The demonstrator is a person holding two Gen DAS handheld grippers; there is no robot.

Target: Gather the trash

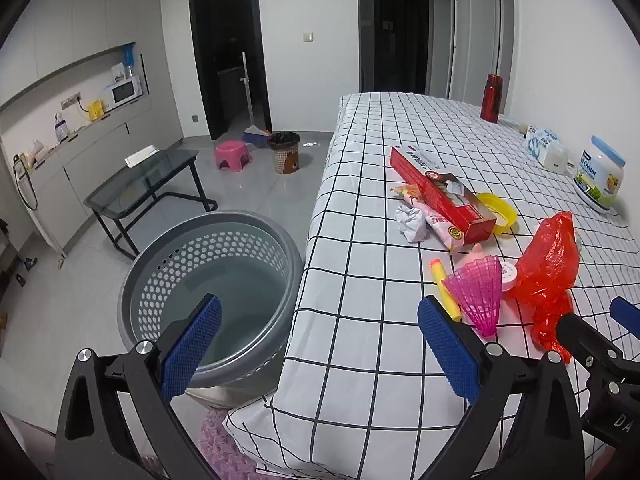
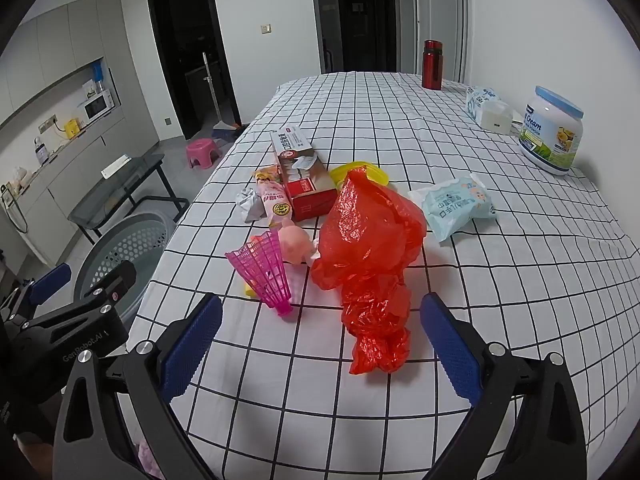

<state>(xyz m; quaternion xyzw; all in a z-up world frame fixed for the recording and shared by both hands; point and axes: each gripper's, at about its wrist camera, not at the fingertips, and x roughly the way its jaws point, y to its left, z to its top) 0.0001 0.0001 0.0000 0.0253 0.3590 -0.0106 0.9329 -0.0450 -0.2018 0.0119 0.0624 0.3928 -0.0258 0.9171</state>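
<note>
A: Kitchen-diner, grey cabinets at the back, and a long table (image 2: 400, 120) under a white checked cloth. The trash sits bunched in the middle of it.

B: And the grey perforated basket (image 1: 208, 248) stands on the floor right against the table's near corner. My guess: parked there so things can be dropped straight in. It looks empty.

A: Count the pile, working outward from the red plastic bag (image 2: 372, 248).

B: One bag. Just left of it, one pink shuttlecock (image 2: 266, 276) and one small pink toy. Behind it, one red carton (image 2: 304, 176), one pink snack wrapper, one crumpled paper ball (image 2: 248, 200), one yellow lid. To its right, one pale blue wipes packet (image 2: 456, 204).

A: Grippers?

B: Two. Right gripper (image 2: 320, 344) hovers over the bag's near end, fingers spread wide, nothing between them. Left gripper (image 1: 320, 344) hangs between basket and table edge, equally spread, empty.

A: So the bag looks like first pick.
</note>
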